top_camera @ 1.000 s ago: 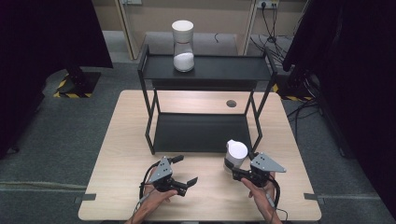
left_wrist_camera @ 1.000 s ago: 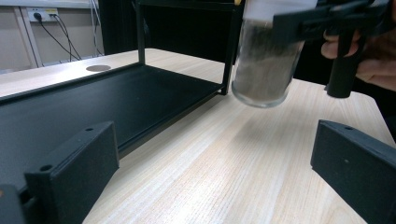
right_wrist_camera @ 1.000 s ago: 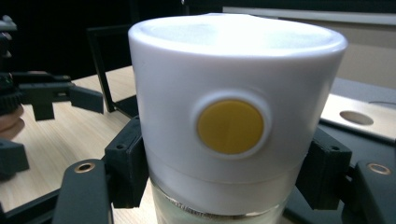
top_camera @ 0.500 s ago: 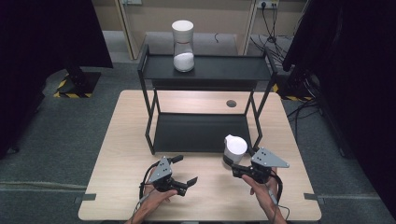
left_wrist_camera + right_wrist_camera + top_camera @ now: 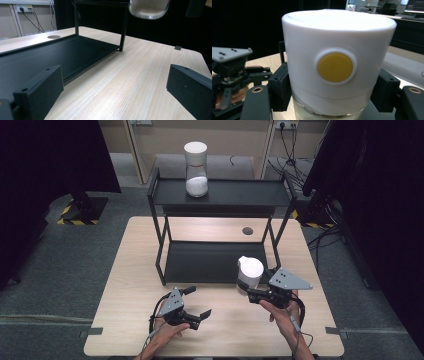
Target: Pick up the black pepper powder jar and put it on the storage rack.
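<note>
A lab: black curtains [image 5: 55,165], hazard-taped stand bases [image 5: 75,212], cabling [image 5: 292,150] round a lone table [image 5: 135,270]

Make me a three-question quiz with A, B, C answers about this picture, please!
1. Where does the far jar stand? A) rack's top shelf B) floor C) bottom shelf
2. What colour is the button on the held jar's lid? A) green B) yellow C) red
3. How is the left tool? A) shut on a jar B) open, holding nothing C) shut on a cable

Answers: 1 A, it sits on the black rack's top shelf. 2 B, the right gripper view shows a yellow disc. 3 B, its jaws stand apart over bare table.
</note>
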The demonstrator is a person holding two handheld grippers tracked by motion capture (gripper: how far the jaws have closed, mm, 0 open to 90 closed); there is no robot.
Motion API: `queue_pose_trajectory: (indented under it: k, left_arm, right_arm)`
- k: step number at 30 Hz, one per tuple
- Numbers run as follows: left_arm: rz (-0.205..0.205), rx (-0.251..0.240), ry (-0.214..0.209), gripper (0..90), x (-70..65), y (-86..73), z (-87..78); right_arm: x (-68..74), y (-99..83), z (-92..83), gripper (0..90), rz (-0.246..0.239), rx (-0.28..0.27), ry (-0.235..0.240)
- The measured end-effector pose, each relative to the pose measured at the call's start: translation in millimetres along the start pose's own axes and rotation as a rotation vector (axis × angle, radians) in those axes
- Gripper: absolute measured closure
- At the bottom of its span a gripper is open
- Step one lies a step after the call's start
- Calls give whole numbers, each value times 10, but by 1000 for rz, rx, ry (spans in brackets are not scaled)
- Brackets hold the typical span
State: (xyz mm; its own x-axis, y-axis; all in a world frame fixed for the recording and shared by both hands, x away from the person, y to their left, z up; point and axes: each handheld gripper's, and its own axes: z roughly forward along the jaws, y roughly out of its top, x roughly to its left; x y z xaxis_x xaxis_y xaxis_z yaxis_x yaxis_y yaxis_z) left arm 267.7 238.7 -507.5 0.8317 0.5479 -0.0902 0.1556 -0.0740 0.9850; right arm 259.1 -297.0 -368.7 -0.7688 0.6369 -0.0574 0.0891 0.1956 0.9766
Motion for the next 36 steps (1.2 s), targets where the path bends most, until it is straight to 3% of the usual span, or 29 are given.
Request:
queue_pose_trajectory:
  k: [16, 24, 36]
  left_arm:
    - [-3, -6, 4, 2, 9, -7, -10]
    - [-9, -6, 5, 2, 18, -14, -8]
    - [-16, -10, 7, 2, 24, -21, -13]
  right_arm:
    - [-251, 644, 57, 307, -2, -25, 94]
    - [-302, 880, 81, 307, -26, -26, 85]
    - [-422, 1275, 205, 307, -28, -10, 117]
